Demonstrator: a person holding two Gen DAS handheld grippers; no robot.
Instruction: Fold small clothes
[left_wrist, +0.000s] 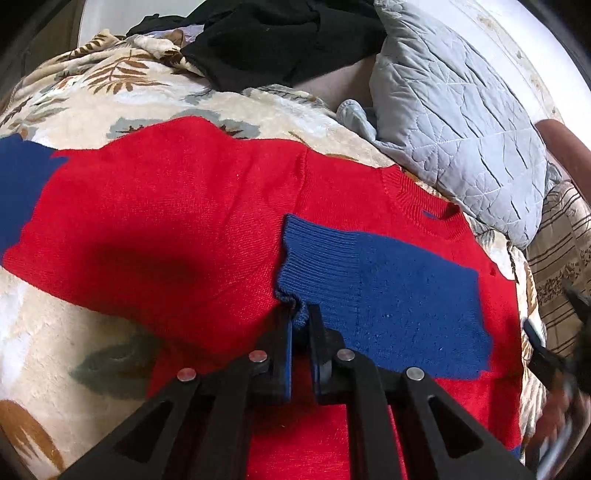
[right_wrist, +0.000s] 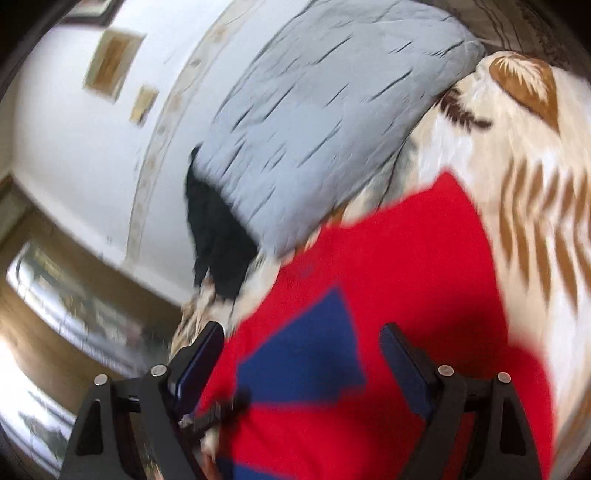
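A small red knit sweater (left_wrist: 177, 221) lies flat on a leaf-patterned blanket (left_wrist: 92, 110). Its blue sleeve (left_wrist: 388, 295) is folded across the red body. My left gripper (left_wrist: 300, 314) is shut on the ribbed cuff of that blue sleeve, low over the sweater. A second blue part (left_wrist: 18, 184) shows at the far left. In the right wrist view, which is blurred, my right gripper (right_wrist: 301, 343) is open and empty above the red sweater (right_wrist: 406, 277) and the blue sleeve (right_wrist: 314, 362). The right gripper also shows blurred at the right edge of the left wrist view (left_wrist: 554, 354).
A grey quilted pillow (left_wrist: 454, 122) lies beyond the sweater's collar, also in the right wrist view (right_wrist: 314, 129). Black clothes (left_wrist: 280, 40) are piled at the back. A striped cloth (left_wrist: 561, 251) lies at the right. A white wall (right_wrist: 74, 147) stands behind the bed.
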